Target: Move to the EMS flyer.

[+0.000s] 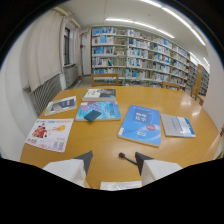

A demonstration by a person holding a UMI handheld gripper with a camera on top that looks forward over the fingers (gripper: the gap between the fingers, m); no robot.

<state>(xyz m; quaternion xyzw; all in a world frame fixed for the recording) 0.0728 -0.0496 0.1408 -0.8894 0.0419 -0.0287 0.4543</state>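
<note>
Claw (113,161): fingers apart, nothing between them, held low over the near edge of the table.
Shelves (145,57): far beyond the claw, long rows of books along the back of the room.
Table (100,142): wide wooden top, running from under the fingers out toward the shelves.
Curtain (42,52): pale, far off to the left, above a radiator (44,92).
Chairs (106,79): wooden, at the table's far edge.
Blue book (141,124): ahead and slightly right, closest of the things ahead.
EMS flyer (49,134): ahead and well to the left, flat near the table's left edge, white with red and orange print; apart from the fingers.
Teal book (98,111): ahead, left of the blue book, with a small dark object (92,116) lying on it.
Grey booklet (177,125): ahead to the right, just beside the blue book.
Far book (99,94): beyond the teal book.
Photo leaflet (61,105): beyond the flyer.
White sheet (120,185): at the table's near edge, under the claw.
</note>
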